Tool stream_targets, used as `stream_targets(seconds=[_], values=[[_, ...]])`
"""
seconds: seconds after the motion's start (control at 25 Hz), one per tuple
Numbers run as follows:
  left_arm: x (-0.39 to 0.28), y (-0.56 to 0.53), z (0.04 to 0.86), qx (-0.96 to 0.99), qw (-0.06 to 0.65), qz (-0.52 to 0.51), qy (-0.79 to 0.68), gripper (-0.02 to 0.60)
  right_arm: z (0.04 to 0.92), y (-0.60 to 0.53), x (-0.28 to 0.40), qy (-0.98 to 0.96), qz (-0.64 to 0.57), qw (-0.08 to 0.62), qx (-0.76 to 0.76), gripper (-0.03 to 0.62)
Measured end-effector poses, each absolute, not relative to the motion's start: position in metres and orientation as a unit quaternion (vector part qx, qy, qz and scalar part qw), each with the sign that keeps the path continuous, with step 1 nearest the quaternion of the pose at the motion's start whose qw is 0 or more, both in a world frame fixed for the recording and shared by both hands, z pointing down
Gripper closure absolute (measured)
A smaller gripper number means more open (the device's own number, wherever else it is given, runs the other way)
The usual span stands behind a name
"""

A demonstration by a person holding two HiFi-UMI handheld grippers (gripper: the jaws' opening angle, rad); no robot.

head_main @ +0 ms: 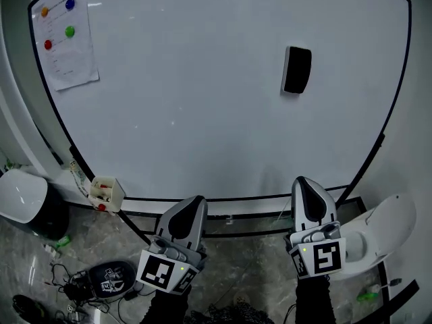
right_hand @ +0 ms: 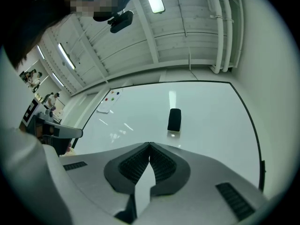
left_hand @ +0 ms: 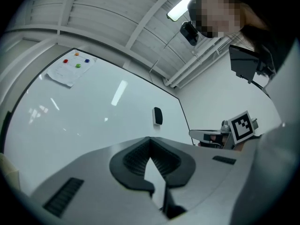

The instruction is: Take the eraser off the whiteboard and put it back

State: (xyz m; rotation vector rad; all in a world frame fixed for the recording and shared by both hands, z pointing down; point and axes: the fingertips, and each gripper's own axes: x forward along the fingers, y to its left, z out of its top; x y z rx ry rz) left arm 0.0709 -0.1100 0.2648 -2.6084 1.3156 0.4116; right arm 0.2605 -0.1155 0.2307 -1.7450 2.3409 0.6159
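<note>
A black eraser (head_main: 297, 70) sticks upright on the whiteboard (head_main: 202, 113), right of its middle; it also shows in the left gripper view as the eraser (left_hand: 158, 116) and in the right gripper view as the eraser (right_hand: 174, 120). My left gripper (head_main: 193, 202) hangs below the board's bottom edge, its jaw tips touching, nothing between them. My right gripper (head_main: 305, 183) is further right, just under the eraser but well short of it, shut and empty. In their own views the left gripper (left_hand: 149, 138) and the right gripper (right_hand: 149, 145) point at the board.
A paper sheet (head_main: 65, 36) with coloured magnets is pinned at the board's upper left. A small marker box (head_main: 106, 192) sits on the ledge at the lower left. A black bin (head_main: 30, 204) and cables (head_main: 88, 282) lie on the floor; a white object (head_main: 385, 231) stands at the right.
</note>
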Motion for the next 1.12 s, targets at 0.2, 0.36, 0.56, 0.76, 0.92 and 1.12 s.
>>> stream_targets(seconds=[0.2, 0.36, 0.56, 0.76, 0.92, 1.12], values=[[0.087, -0.144, 0.259, -0.869, 0.107, 0.144, 0.461, 0.575, 0.223, -0.158, 0.275, 0.791, 0.217, 0.085, -0.565, 0.586], [0.097, -0.161, 0.257, -0.862, 0.111, 0.144, 0.474, 0.575, 0.217, -0.184, 0.283, 0.802, 0.222, 0.091, -0.547, 0.586], [0.092, -0.176, 0.259, -0.853, 0.113, 0.137, 0.491, 0.575, 0.209, -0.210, 0.281, 0.807, 0.227, 0.102, -0.535, 0.586], [0.081, -0.188, 0.258, -0.852, 0.118, 0.136, 0.492, 0.575, 0.192, -0.220, 0.279, 0.794, 0.249, 0.130, -0.539, 0.586], [0.077, -0.199, 0.256, -0.861, 0.118, 0.137, 0.476, 0.575, 0.173, -0.234, 0.282, 0.769, 0.268, 0.134, -0.565, 0.516], [0.072, -0.207, 0.246, -0.872, 0.121, 0.150, 0.450, 0.575, 0.152, -0.248, 0.286, 0.742, 0.281, 0.144, -0.591, 0.364]])
